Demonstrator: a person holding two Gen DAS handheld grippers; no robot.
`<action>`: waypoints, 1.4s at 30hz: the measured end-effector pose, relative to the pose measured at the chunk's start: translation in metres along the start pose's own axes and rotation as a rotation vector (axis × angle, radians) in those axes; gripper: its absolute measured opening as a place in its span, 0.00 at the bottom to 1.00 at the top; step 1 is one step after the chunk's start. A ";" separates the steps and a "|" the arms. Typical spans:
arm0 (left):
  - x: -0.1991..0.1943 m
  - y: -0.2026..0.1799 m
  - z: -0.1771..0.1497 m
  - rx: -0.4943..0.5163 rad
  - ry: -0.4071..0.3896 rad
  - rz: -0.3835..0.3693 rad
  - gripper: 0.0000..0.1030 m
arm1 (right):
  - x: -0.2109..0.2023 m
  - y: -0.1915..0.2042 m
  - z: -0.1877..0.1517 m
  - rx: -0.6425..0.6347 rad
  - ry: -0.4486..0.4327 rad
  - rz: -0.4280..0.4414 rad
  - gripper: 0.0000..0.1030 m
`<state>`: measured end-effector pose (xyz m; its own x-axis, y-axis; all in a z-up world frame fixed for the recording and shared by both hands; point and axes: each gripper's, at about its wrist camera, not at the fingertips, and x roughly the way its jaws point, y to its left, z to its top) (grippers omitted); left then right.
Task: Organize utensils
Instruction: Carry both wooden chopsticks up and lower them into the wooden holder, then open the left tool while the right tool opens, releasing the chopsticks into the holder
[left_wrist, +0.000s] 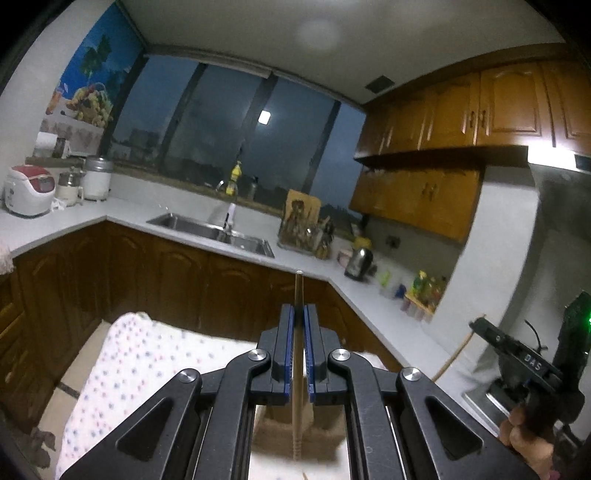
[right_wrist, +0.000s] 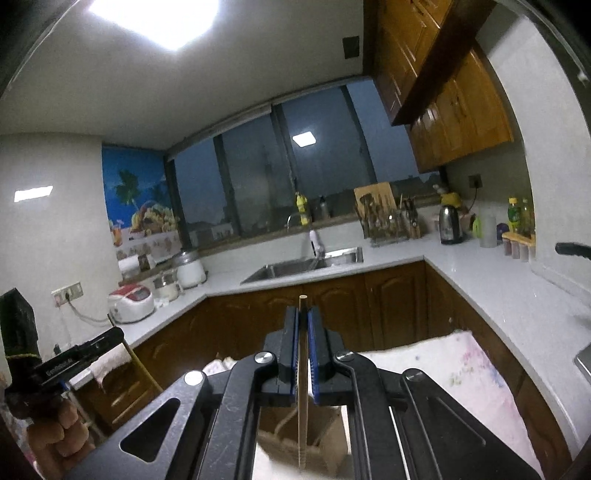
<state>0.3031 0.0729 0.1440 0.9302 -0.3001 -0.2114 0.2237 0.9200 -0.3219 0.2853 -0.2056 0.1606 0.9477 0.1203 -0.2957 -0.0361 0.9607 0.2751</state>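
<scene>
Pale, slender wooden chopstick (left_wrist: 297, 354) upright between each gripper's clamped fingers (left_wrist: 284, 343), left and right alike.

Dim, ceiling-lit, fisheye-warped, blurry edges

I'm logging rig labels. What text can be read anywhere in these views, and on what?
"DAS": white letters on the body of the right gripper, seen from the left wrist camera.
White lettering on the left gripper body, in the right wrist view: too blurred to read.
Bottle labels on the counter: too small.
</scene>
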 end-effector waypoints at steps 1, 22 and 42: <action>0.009 0.001 0.001 -0.001 -0.010 0.008 0.03 | 0.005 -0.001 0.003 0.001 -0.009 -0.003 0.05; 0.160 0.010 -0.115 -0.081 0.057 0.107 0.03 | 0.084 -0.040 -0.090 0.085 0.107 -0.059 0.05; 0.156 0.020 -0.087 -0.018 0.137 0.109 0.12 | 0.095 -0.050 -0.087 0.124 0.222 -0.047 0.23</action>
<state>0.4273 0.0228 0.0244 0.9000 -0.2315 -0.3694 0.1171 0.9446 -0.3067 0.3495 -0.2207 0.0390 0.8539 0.1413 -0.5009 0.0586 0.9302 0.3623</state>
